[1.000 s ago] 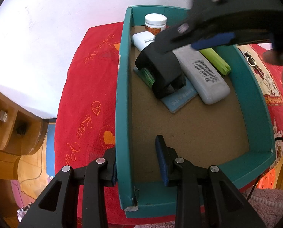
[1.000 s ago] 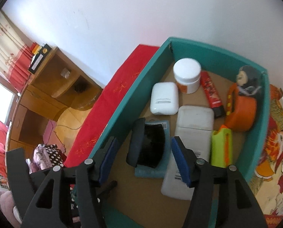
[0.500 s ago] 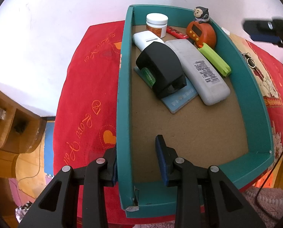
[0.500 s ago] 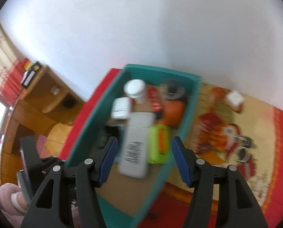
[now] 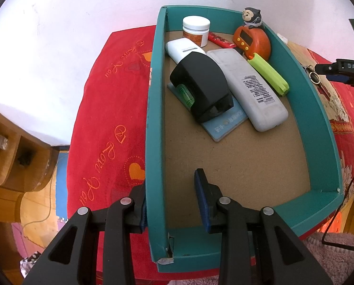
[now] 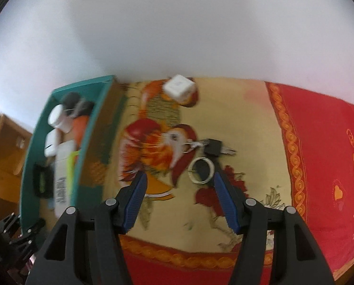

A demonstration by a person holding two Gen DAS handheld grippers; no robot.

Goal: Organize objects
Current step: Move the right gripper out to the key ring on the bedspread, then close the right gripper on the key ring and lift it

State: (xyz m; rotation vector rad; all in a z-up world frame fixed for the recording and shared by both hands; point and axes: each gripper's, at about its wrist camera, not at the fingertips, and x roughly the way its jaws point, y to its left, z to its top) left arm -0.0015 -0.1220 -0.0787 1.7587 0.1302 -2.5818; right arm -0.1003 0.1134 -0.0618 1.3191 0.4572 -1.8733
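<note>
Left wrist view: the left gripper (image 5: 171, 198) straddles the left wall of a teal tray (image 5: 154, 128) near its front corner, its jaws closed on that wall — one pad outside, one inside. The tray sits on a red cloth (image 5: 110, 123) over the bench. At the tray's far end lie a white jar (image 5: 196, 30), a red packet (image 5: 221, 40), an orange clock (image 5: 251, 41) with a small figure (image 5: 251, 19) on top, a white case (image 5: 183, 49), a black box (image 5: 202, 87) resting on a blue card (image 5: 227, 124), a grey remote (image 5: 250, 85) and a green clip (image 5: 269, 73). The near half of the tray floor is bare. The right gripper (image 5: 341, 72) shows at the right edge, outside the tray.

Right wrist view, somewhat blurred: the right gripper (image 6: 179, 191) points down at the cloth's yellow bird-patterned panel (image 6: 248, 123), to the right of the tray (image 6: 89, 142). Its jaws are open and hold nothing. Just beyond the right pad lies a metal ring (image 6: 200, 171), and past it a black key (image 6: 212, 147) with a clasp. A white cube (image 6: 179, 87) sits farther off, near the wall.
</note>
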